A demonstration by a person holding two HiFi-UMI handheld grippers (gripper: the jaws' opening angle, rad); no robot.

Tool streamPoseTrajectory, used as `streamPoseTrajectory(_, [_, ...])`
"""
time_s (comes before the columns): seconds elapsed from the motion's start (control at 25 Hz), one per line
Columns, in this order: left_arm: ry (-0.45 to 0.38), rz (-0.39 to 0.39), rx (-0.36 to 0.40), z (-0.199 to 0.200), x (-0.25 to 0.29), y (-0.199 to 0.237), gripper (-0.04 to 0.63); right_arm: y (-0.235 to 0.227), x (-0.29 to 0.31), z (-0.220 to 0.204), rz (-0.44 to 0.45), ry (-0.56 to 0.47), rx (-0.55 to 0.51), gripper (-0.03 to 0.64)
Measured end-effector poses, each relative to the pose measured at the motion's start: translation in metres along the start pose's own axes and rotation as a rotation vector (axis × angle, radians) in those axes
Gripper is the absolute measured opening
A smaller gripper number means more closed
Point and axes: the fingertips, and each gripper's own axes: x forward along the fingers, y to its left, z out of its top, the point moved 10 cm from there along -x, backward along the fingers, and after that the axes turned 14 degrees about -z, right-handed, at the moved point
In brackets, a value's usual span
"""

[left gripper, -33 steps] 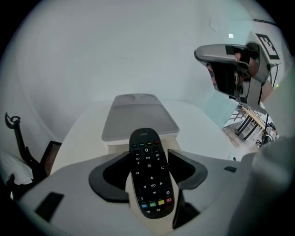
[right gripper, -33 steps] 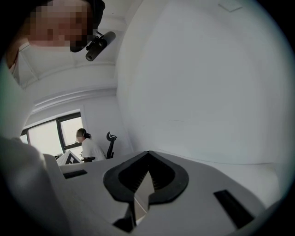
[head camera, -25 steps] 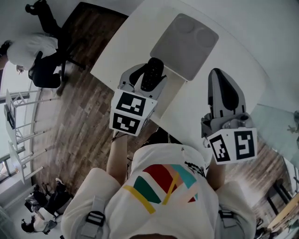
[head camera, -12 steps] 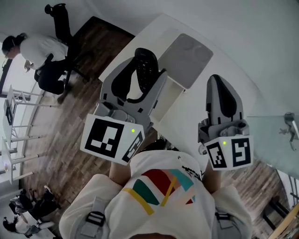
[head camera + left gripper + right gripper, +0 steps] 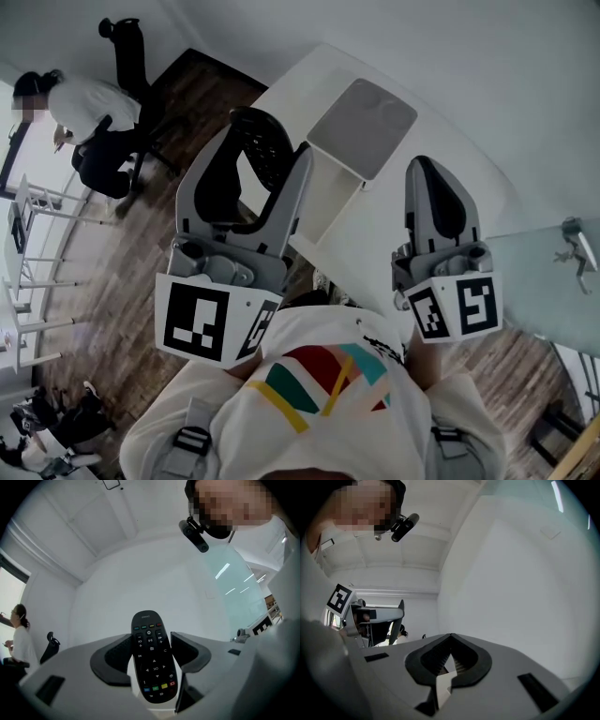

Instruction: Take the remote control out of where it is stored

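Your left gripper [image 5: 255, 141] is clamped on the remote control [image 5: 153, 663], its two dark pads pressing the remote's long sides, with the button face turned toward the gripper's camera and the top end sticking out past the jaw tips. From the head view the remote sits up in the air at the left, clear of the white table [image 5: 469, 131] and near the grey tray [image 5: 364, 127]. Your right gripper [image 5: 429, 173] hovers over the table on the right, jaws closed together on nothing.
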Motion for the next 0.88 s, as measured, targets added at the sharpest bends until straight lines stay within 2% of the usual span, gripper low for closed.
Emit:
streamPoseTrajectory(0.24, [-0.025, 0.055, -0.006, 0.003, -0.01, 0.0, 0.268, 0.003, -0.002, 0.004, 0.028, -0.005, -0.011, 0.0])
streamPoseTrajectory(0.68, [-0.027, 0.067, -0.008, 0.002, -0.015, 0.002, 0.268, 0.013, 0.0, 0.005, 0.038, 0.004, -0.071, 0.0])
streamPoseTrajectory(0.88, [0.006, 0.086, 0.017, -0.001, -0.015, 0.008, 0.268, 0.02, 0.003, 0.004, 0.043, 0.002, -0.082, 0.0])
